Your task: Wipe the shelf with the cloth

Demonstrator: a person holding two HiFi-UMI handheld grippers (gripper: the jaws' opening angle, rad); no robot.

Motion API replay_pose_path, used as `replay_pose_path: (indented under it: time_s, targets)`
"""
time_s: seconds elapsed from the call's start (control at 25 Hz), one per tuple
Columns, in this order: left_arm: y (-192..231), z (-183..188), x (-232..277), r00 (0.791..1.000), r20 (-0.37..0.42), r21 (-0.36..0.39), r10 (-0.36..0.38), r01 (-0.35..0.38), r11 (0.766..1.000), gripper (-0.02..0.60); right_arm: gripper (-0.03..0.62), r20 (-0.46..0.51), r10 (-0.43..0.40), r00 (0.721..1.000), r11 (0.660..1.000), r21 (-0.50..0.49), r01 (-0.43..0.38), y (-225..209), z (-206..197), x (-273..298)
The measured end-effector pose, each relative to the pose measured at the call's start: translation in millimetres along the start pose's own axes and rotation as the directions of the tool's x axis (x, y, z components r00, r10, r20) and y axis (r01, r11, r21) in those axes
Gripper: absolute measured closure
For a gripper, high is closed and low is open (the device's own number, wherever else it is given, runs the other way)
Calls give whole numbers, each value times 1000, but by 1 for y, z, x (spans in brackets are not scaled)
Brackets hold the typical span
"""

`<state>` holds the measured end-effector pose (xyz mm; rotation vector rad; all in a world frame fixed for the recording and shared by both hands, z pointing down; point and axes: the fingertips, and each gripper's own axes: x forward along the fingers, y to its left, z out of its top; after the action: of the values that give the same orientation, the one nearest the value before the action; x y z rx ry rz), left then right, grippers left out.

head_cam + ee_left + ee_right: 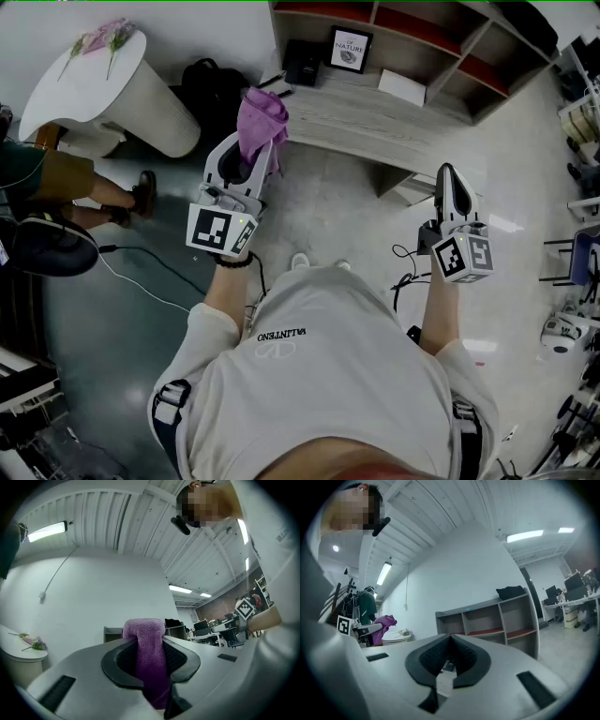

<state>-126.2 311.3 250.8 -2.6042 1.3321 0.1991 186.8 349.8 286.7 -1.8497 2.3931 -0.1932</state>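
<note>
Shelf [375,117]: low open unit across the top centre and right of the head view, grey top, red-lined cubbies behind. Also mid-frame in the right gripper view [497,620].
Person's shirt [337,366] fills the bottom centre. A second person [66,183] sits at the left edge.
Round white table [84,89] upper left, flowers [103,39] on it. Black bag [214,89] on the floor between the table and the shelf.
Left gripper [246,167]: left of centre, jaws clamped on the purple cloth [262,117]. The cloth bunches above the tips and sits over the left end of the shelf top; can't tell if it touches. In the left gripper view the cloth [149,653] runs straight down between the pads.
Right gripper [452,180]: right of centre, over the floor in front of the shelf. Its own view [450,641] shows the tips meeting, nothing held.
On the shelf top: picture frame [351,49], black box [302,63] to its left, white card [401,87] to its right.
</note>
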Motion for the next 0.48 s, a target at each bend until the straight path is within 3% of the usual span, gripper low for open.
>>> replay_pose_path:
  time_s: [0.48]
  targets:
    - [12,-5,-11,1000,-11,-16,-6,6,1000,492,595,27,2,1000,1000,16,-3,17,1,6]
